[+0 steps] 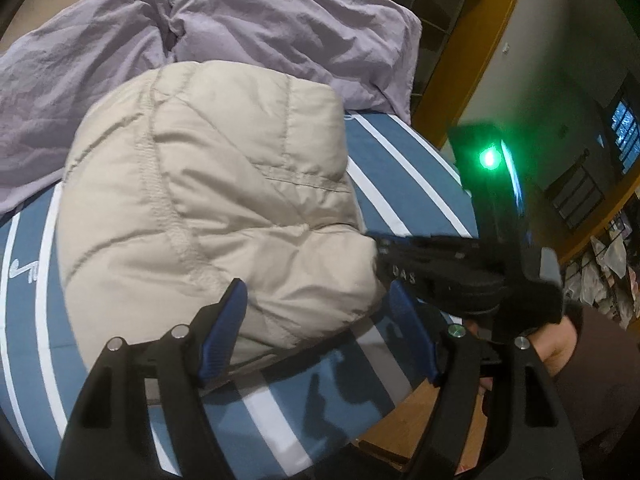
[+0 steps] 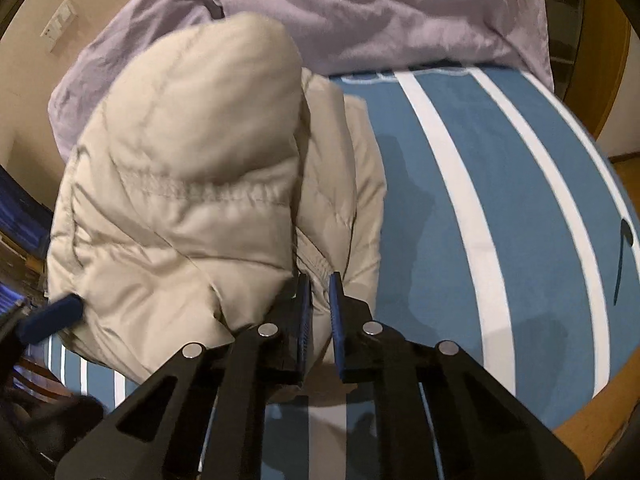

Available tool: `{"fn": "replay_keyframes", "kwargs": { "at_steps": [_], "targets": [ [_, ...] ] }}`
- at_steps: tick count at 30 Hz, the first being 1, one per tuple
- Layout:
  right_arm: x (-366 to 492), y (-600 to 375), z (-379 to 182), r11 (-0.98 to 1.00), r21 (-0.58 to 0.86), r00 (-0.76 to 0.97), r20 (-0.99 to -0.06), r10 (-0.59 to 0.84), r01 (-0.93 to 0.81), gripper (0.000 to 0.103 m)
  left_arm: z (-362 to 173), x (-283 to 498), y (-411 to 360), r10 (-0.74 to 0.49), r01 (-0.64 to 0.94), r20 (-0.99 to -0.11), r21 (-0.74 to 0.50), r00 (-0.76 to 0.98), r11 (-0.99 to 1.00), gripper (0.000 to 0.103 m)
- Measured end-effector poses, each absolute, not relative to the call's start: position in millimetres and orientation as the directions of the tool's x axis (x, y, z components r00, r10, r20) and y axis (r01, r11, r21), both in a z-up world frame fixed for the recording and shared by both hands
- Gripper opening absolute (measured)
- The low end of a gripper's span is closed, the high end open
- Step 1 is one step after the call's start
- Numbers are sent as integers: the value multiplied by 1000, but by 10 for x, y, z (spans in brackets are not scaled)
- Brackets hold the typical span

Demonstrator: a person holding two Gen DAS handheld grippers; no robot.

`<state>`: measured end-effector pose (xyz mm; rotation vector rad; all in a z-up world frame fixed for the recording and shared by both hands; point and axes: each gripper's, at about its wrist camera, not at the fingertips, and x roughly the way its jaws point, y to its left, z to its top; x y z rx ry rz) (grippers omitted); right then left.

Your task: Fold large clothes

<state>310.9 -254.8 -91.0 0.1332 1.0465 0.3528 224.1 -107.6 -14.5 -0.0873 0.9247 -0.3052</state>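
L gripper point(image 1: 316, 312) jaws wide, angled down; R gripper point(image 2: 320, 300) nearly closed, pinching fabric.

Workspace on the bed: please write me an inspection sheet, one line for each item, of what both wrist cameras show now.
Surface: bed sheet, blue with white stripes, lies flat.
Job's things: beige padded jacket, bundled into a puffy heap on the sheet.
Clutter: lilac duvet, crumpled behind the jacket.
Grippers: left gripper with jaws open at the near edge of the jacket; right gripper with jaws shut on a fold of the jacket.
Cables: nothing seen.
Surroundings: wooden floor beside the bed, beige wall with a switch plate, dark shelving behind.
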Motion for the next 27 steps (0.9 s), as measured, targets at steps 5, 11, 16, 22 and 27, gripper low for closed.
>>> {"fn": "replay_keyframes", "kwargs": {
  "at_steps": [5,11,16,22,27],
  "targets": [
    [3129,-2532,-955,937,270,441,-830,343,-220,10,-55,2268,-928,-278,179,-765,-214,581,960,74],
    [3160,-2498,-1028,941,269,430,-838,335,-206,10,138,2329,-805,-226,153,-740,-166,634,974,75],
    [3187,-2491,-1095,944,273,424,-844,327,-186,11,207,2463,-674,-176,111,-733,-137,657,984,75],
    [3199,-2497,-1145,948,268,425,-848,318,-174,11,192,2548,-518,-122,64,-736,-107,666,992,75],
    [3202,-2502,-1152,948,268,424,-848,316,-172,11,111,2633,-405,-77,18,-748,-86,659,996,75]
  ]
}}
